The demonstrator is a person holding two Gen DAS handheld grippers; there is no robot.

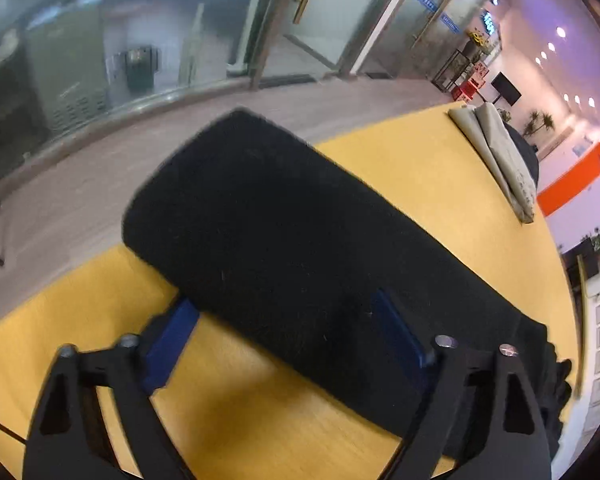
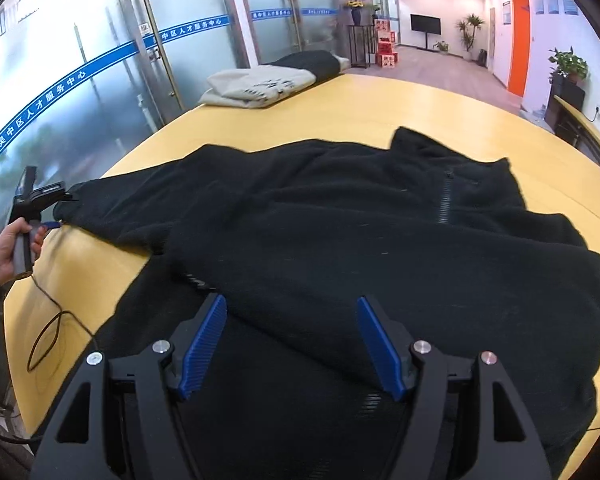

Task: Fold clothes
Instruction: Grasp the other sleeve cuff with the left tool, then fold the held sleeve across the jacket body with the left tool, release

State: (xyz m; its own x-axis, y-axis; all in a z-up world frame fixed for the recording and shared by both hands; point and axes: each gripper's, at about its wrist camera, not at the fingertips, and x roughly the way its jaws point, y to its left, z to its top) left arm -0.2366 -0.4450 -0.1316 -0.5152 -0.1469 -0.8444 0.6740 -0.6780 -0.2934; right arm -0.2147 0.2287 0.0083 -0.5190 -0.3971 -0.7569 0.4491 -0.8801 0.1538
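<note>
A black fleece jacket [image 2: 380,232] with a zip lies spread on the yellow table [image 2: 380,100]. Its sleeve [image 1: 260,220] stretches out to the left, past the table edge in the left wrist view. My left gripper [image 1: 288,320] is open, with its blue pads either side of the sleeve; it also shows far left in the right wrist view [image 2: 56,210] at the sleeve's cuff. My right gripper [image 2: 292,320] is open and empty, just above the jacket's near hem.
A folded beige garment [image 2: 260,84] on a folded black one lies at the table's far end, also seen in the left wrist view [image 1: 500,160]. A thin cable [image 2: 48,320] trails over the table's left edge. Glass doors stand beyond.
</note>
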